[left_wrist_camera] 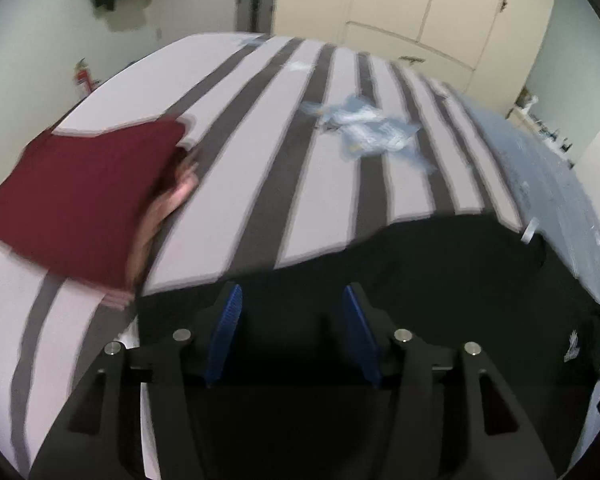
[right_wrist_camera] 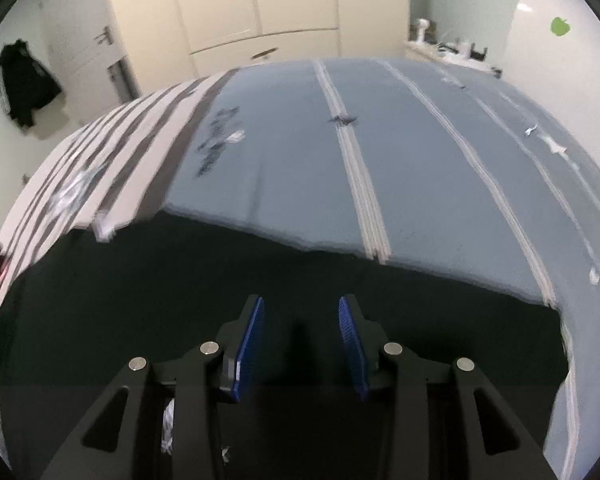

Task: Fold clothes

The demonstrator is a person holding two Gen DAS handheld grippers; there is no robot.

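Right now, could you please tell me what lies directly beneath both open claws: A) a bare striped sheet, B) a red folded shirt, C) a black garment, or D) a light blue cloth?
C: the left claw and the right claw both hang open over the black garment, which is spread on the bed.

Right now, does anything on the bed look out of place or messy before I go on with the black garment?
Mostly tidy. The odd one is a crumpled light-blue cloth lying loose mid-bed on the striped sheet, apart from the folded red garment. The black garment lies spread under both open grippers, left and right.
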